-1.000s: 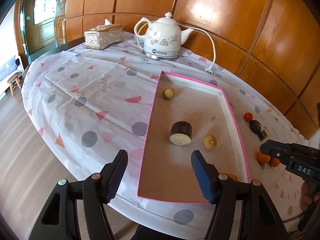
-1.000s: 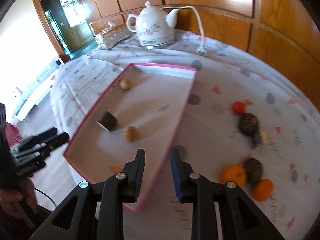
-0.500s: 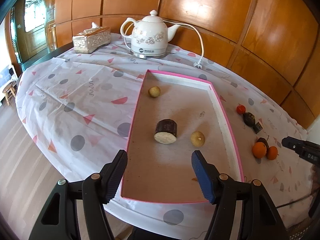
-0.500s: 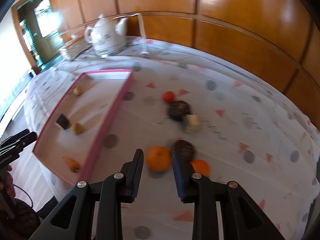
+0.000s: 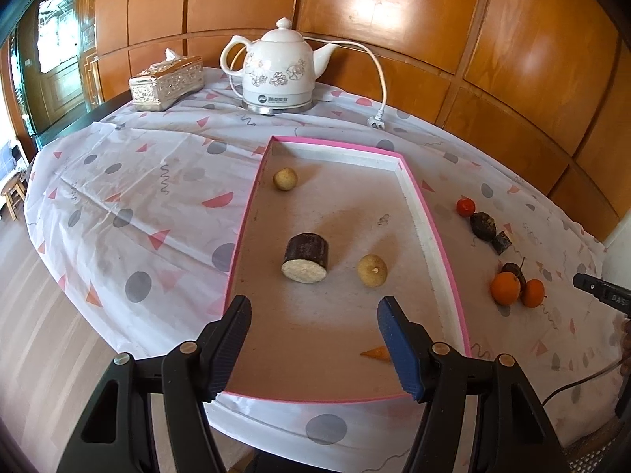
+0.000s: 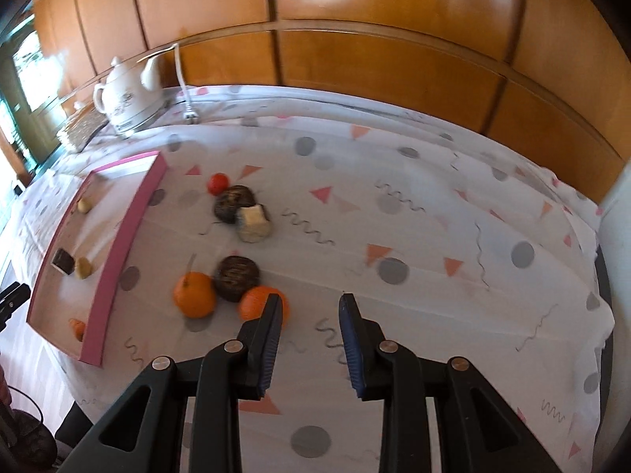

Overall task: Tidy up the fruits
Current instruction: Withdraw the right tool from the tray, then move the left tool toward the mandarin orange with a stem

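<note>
At the left of the scene the left gripper (image 5: pixel 313 337) hovers over the near end of the pink-rimmed tray (image 5: pixel 441 254), jaws apart and empty. Inside the tray lie a round pale fruit (image 5: pixel 285 179) at the far end, a dark cut cylinder (image 5: pixel 307 252) and a second pale fruit (image 5: pixel 372 270) mid-tray, and an orange sliver (image 5: pixel 376 353) near its right finger; a careless drop of that gripper could knock these about. Right of the tray, loose on the patterned tablecloth (image 6: pixel 434 236), sit a small red fruit (image 6: pixel 218 183), a dark fruit (image 6: pixel 232 203) touching a pale cut chunk (image 6: pixel 254 222), and nearer, two oranges (image 6: pixel 195 295) flanking another dark fruit (image 6: pixel 236 277). The right gripper (image 6: pixel 311 301) has its jaws narrowly parted with nothing between them, and its left finger overlaps the nearer orange (image 6: pixel 256 305). At this narrow gap, I judge, the fingers would push the orange rather than straddle it, sending it rolling into its neighbours or toward the table's near edge. The tight cluster also risks a pinch on two fruits together.
</note>
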Available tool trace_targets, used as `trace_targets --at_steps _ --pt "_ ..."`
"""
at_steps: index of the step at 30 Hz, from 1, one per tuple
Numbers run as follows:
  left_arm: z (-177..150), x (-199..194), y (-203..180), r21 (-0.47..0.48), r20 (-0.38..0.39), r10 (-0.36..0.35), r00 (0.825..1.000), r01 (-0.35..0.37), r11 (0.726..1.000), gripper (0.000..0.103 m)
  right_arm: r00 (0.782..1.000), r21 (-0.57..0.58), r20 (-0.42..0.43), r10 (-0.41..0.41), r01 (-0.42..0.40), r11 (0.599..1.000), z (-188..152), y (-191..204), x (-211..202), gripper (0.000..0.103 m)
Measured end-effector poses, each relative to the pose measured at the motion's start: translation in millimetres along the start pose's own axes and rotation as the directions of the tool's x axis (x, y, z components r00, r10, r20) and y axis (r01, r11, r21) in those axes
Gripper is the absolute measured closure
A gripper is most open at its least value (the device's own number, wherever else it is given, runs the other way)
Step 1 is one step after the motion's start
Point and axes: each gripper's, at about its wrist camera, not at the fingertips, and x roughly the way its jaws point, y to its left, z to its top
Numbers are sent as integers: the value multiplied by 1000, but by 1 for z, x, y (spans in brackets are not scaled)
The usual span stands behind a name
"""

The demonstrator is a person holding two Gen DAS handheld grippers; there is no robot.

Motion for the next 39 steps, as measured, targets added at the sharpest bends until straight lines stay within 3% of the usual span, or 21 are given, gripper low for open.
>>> trace_targets --at_steps 7,23,39 --pt "3 2 -19 44 9 -16 1000 16 999 36 1000 55 11 -21 20 998 -6 -16 -2 73" --pt "14 5 -70 158 38 -59 998 52 986 34 995 66 58 -84 80 995 -3 -17 -16 73" --pt "15 20 -118 269 7 -98 995 92 959 34 982 153 45 -184 176 972 -6 -76 -26 73"
